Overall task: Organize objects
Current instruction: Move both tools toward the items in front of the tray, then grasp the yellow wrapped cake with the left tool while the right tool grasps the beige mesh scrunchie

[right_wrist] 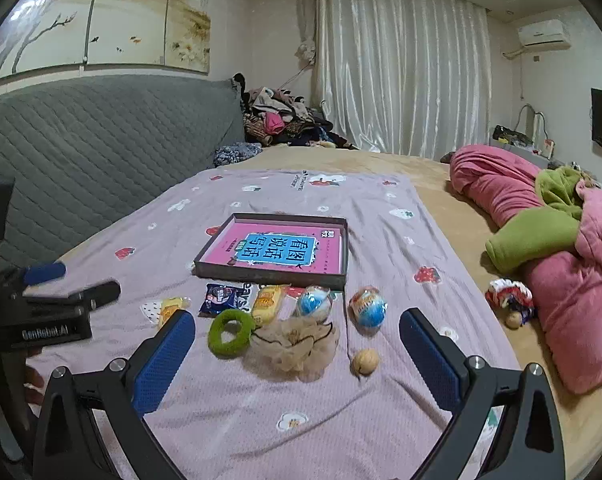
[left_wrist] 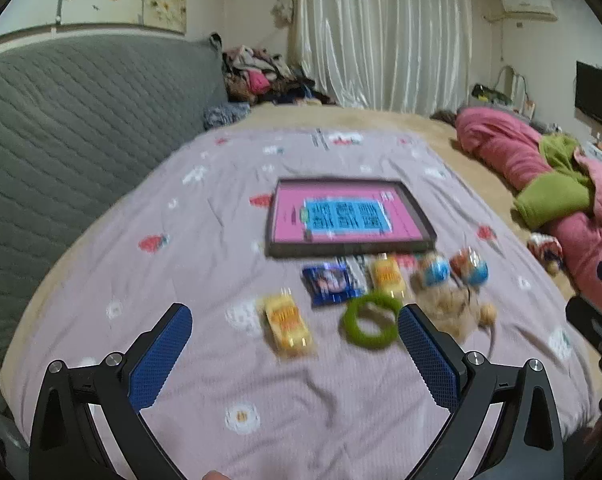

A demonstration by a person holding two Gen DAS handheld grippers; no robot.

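- Evidently nothing has been sorted yet: the shallow dark tray [right_wrist: 271, 276] lies on the lilac bedspread [right_wrist: 381, 240] holding only a pink-and-blue book [right_wrist: 277, 250], and the small items sit in a loose row just in front of its near wall.
- Closest to that wall are a blue snack packet [right_wrist: 221, 298], a yellow snack pack [right_wrist: 267, 304] and two blue-and-white capsule balls [right_wrist: 315, 302] [right_wrist: 367, 306]; a second yellow snack pack [left_wrist: 287, 326] lies off towards the tray's near left corner.
- A little nearer the person lie a green fuzzy ring [right_wrist: 231, 332], a beige mesh scrunchie [right_wrist: 297, 350] and a walnut [right_wrist: 366, 361].
- Left gripper [left_wrist: 295, 344]: jaws wide apart, holding nothing, above the bedspread in front of the tray; the left wrist view is blurred.
- Right gripper [right_wrist: 297, 348]: jaws likewise spread and empty, well short of the tray.
- Deciding relation: the second yellow pack lies straight ahead between the left fingers, long axis running roughly along the approach, so the jaws would close across its narrow width; the left hand looks better placed for it.
- The scrunchie and walnut sit centred ahead of the right gripper.
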